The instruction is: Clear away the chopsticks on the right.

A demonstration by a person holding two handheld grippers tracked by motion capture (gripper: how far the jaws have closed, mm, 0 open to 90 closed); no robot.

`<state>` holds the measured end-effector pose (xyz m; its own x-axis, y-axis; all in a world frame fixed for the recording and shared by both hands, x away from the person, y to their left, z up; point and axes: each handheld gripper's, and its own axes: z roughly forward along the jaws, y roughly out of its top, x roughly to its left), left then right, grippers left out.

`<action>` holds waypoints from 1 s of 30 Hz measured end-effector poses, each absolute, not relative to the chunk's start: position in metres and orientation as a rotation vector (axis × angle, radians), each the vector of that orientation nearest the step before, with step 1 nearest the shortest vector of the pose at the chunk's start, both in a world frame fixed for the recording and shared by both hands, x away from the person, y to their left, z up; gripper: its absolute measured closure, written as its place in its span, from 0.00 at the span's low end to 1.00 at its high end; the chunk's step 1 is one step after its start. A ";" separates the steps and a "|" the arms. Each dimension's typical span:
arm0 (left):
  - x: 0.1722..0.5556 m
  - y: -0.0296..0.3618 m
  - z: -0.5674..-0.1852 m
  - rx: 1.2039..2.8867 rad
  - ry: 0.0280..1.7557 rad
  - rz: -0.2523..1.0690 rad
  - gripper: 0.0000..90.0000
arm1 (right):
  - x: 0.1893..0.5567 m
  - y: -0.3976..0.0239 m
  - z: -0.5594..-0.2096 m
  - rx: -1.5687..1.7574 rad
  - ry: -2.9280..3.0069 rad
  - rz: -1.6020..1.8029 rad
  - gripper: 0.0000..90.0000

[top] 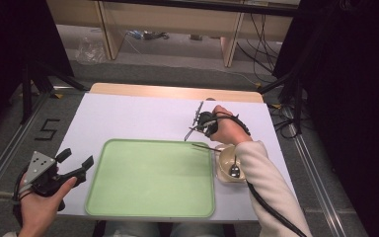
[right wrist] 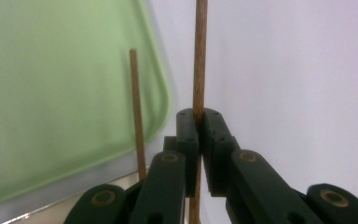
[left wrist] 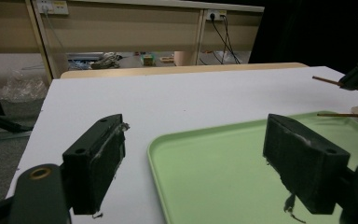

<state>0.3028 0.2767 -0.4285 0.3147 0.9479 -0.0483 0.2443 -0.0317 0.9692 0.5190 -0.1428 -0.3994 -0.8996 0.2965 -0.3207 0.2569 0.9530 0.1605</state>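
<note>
My right gripper (top: pixel 197 129) hovers over the white table just beyond the tray's far right corner, shut on a brown wooden chopstick (top: pixel 188 136). In the right gripper view the pads (right wrist: pixel 186 128) clamp that chopstick (right wrist: pixel 199 56), which runs straight ahead. A second chopstick (top: pixel 205 146) (right wrist: pixel 136 102) lies with one end on the cream bowl (top: pixel 222 160) and pokes over the tray's edge. My left gripper (top: pixel 76 159) is held low off the tray's left side, open and holding nothing (left wrist: pixel 200 163).
A pale green tray (top: pixel 148 177) (left wrist: pixel 214 158) (right wrist: pixel 51 93) takes up the front middle of the table (top: pixel 128 118). The bowl right of it holds a dark spoon (top: pixel 235 171). The far half of the table is bare white.
</note>
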 end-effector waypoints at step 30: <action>0.303 0.276 -0.429 1.514 1.141 0.829 0.23 | 0.487 -0.182 -0.334 0.983 2.104 1.198 0.97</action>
